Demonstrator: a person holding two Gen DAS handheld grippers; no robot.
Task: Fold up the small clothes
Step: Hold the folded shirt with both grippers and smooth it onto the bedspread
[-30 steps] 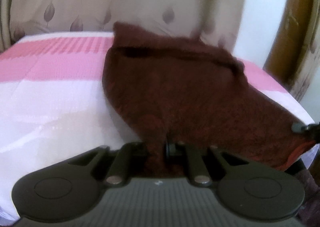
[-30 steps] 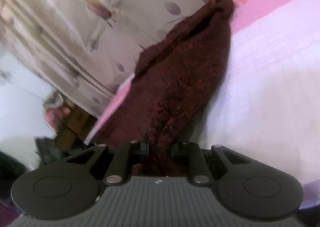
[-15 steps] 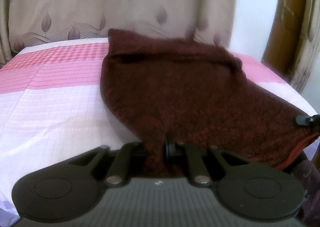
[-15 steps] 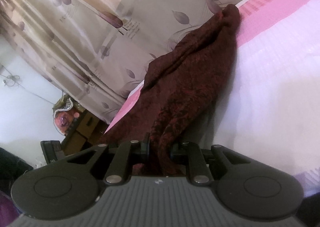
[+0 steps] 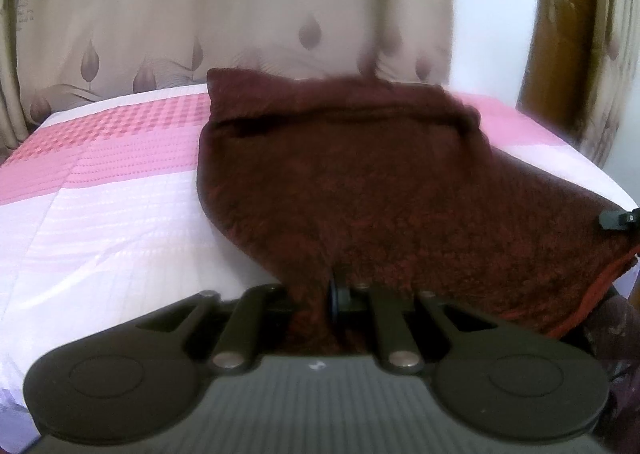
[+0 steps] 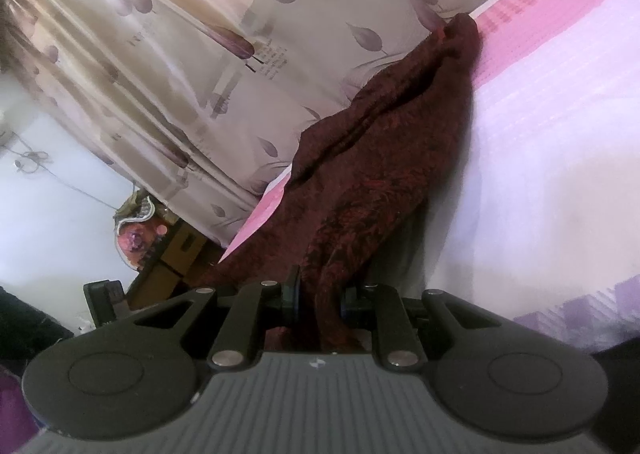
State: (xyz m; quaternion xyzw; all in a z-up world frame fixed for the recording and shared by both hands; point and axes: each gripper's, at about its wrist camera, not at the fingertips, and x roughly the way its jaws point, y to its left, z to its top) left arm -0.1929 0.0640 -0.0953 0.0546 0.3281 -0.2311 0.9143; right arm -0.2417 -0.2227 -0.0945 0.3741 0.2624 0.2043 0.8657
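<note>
A dark maroon knitted garment point(image 5: 360, 181) lies spread over the pink and white bed point(image 5: 100, 181), its far edge near the curtain. My left gripper point(image 5: 320, 294) is shut on its near edge. My right gripper point(image 6: 320, 302) is shut on another part of the near edge, and the garment point(image 6: 380, 157) hangs bunched from it and runs off toward the far corner. The tip of the right gripper point(image 5: 618, 218) shows at the right edge of the left wrist view.
A beige curtain with leaf prints point(image 5: 240, 13) hangs behind the bed. A brown wooden post point(image 5: 568, 33) stands at the right. In the right wrist view, cardboard boxes and clutter point(image 6: 160, 242) sit beside the bed's edge.
Both grippers have lifted the near edge of the garment a little. The views have tilted up, showing more curtain. Both grips are unchanged.
</note>
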